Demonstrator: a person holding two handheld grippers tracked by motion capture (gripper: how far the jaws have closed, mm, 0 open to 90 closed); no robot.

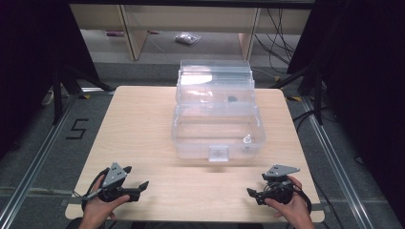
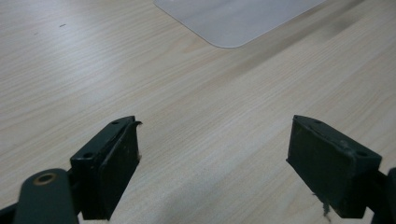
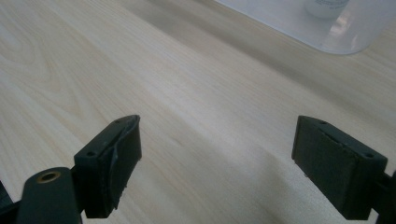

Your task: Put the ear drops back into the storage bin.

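Both tools, left tool (image 1: 136, 187) and right tool (image 1: 255, 194), rest wide open and empty at the frame's bottom corners; the clear box (image 1: 217, 138) sits centre-frame on the table (image 1: 138, 124). Approach its front latch (image 1: 218, 153) squarely, slowly.

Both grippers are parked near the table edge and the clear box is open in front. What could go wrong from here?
The clear box is see-through, so its rim and front latch are hard to judge; an open gripper may clip them. The small white bottle stands upright in the near right corner, where the right gripper could tip it. The raised lid might drop if nudged.
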